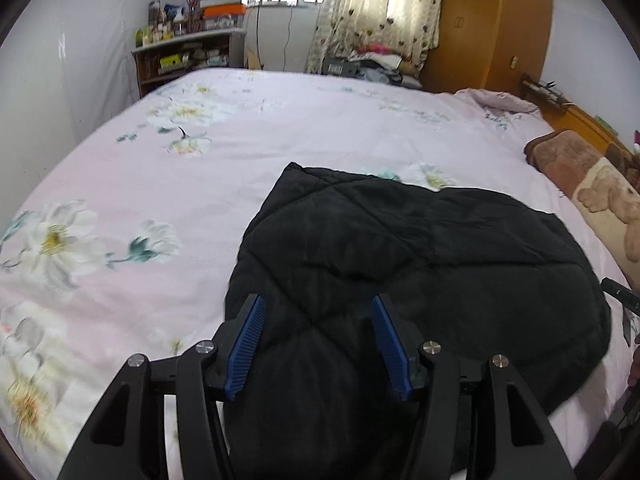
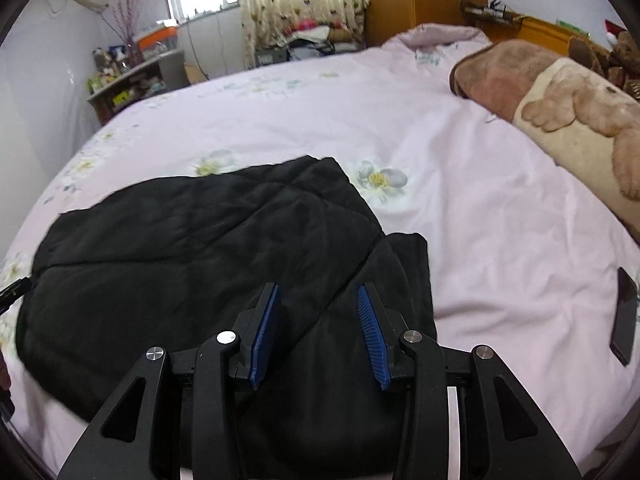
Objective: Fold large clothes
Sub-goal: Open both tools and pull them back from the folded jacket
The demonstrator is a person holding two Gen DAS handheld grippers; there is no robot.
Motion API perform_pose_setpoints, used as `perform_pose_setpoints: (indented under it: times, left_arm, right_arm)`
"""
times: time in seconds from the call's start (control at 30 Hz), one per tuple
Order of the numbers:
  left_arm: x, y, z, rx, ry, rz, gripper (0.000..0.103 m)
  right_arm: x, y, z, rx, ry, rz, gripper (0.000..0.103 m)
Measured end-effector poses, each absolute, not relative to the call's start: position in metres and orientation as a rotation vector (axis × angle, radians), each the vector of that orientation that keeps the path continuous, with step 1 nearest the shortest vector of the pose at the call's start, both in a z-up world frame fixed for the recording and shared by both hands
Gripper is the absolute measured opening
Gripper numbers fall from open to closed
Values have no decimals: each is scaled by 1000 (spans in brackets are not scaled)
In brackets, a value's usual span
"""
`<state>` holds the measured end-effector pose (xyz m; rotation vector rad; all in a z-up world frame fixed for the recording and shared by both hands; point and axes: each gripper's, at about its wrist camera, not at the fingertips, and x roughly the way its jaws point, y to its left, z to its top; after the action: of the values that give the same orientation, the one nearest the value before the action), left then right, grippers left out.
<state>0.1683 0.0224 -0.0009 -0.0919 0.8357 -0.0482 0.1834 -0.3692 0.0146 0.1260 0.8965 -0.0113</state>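
Observation:
A black quilted garment (image 1: 420, 260) lies folded in a bundle on the pink floral bedsheet (image 1: 240, 152). My left gripper (image 1: 318, 304) is open, its blue pads apart, hovering over the garment's near left part and holding nothing. In the right wrist view the same garment (image 2: 192, 248) lies at the lower left, with a narrower flap sticking out at its right side (image 2: 408, 264). My right gripper (image 2: 318, 294) is open and empty above the garment's near right edge.
A brown and cream bear-print blanket (image 2: 568, 104) lies along the bed's right side. A dark phone (image 2: 624, 316) rests on the sheet at the right. A cluttered shelf (image 1: 184, 52), curtain (image 1: 384, 8) and wooden wardrobe (image 1: 496, 20) stand beyond the bed.

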Motion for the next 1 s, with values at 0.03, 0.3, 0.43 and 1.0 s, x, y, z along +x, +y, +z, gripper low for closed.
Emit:
perform_pose_setpoints:
  times: [0.03,0.3,0.43,1.0]
  left_arm:
    - [158,24,0,-101,831,-55,58]
    - [145,26,-40,-112,946,-34,59]
    - [143,23,-24,-119,949,-24,58]
    - [70,-10,46,-106,890,-63,58]
  right_arm:
    - [171,-368,18,133,895,-1,41]
    - [155,-367,-23,115,1025,-1,41]
    - [155,-366,-11,111,1022,-13,41]
    - [83,-335,52,165,931,104,48]
